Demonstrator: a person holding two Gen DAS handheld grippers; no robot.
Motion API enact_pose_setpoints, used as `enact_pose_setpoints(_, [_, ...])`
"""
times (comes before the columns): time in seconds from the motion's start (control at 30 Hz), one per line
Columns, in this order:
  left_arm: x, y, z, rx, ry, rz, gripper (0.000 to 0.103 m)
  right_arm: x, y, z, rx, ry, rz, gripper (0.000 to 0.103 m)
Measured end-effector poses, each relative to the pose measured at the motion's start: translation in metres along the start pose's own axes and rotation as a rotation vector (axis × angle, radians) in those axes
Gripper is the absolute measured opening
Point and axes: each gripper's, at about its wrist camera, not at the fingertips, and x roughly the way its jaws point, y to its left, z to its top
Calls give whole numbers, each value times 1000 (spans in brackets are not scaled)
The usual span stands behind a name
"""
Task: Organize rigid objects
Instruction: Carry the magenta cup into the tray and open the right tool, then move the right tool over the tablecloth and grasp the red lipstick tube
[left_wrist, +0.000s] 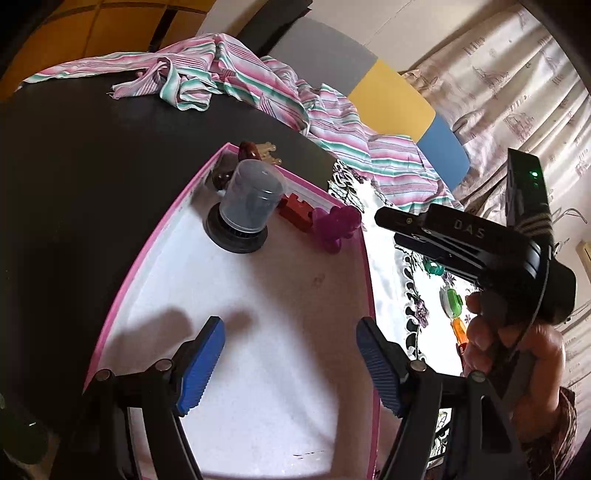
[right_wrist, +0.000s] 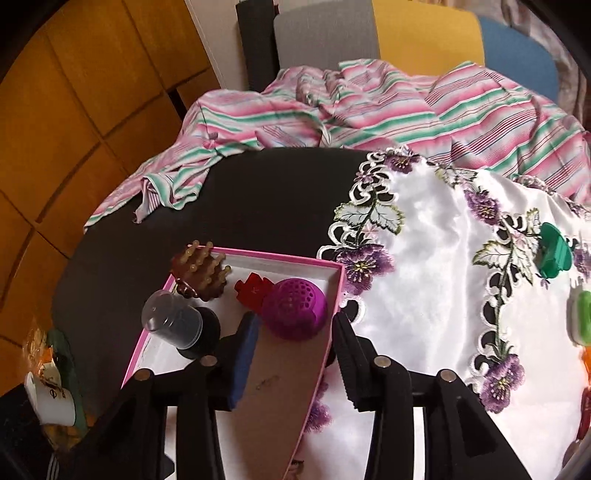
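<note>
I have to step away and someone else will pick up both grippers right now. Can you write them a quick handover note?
Left gripper: open, empty, hovering over the pink-rimmed box.
Right gripper: open, nothing between the fingers, at the box's near right corner beside the purple perforated piece.
Already in the box: purple piece, red clip, brown massage comb, and the brush with a clear cap.
Still out on the embroidered white cloth: green clip, a light green item and orange and red pieces at the right edge, only partly visible.
Next: probably fetch the green clip.
</note>
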Motion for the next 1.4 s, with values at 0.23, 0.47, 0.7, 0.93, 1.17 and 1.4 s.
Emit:
enact_pose_setpoints(0.23, [-3, -14, -2, 41, -8, 4, 74, -12, -7, -15, 38, -14, 41, 45])
enact_pose_setpoints(0.47, [-3, -29, -9, 81, -3, -14, 74, -30, -26, -39, 73, -16, 42, 45])
enact_pose_setpoints(0.7, [-1, -56, -23, 160, 23, -56, 75, -53, -60, -63, 87, -31, -27, 47])
enact_pose_setpoints(0.93, [8, -95, -42, 278, 70, -104, 75, -72, -123, -90, 219, 21, -131, 47])
enact_pose_setpoints(1.17, [22, -125, -63, 346, 142, -142, 75, -110, -218, -108, 488, 51, -238, 52])
enact_pose_setpoints(1.4, [27, -140, -73, 376, 175, -164, 75, -146, -316, -129, 776, 79, -313, 65])
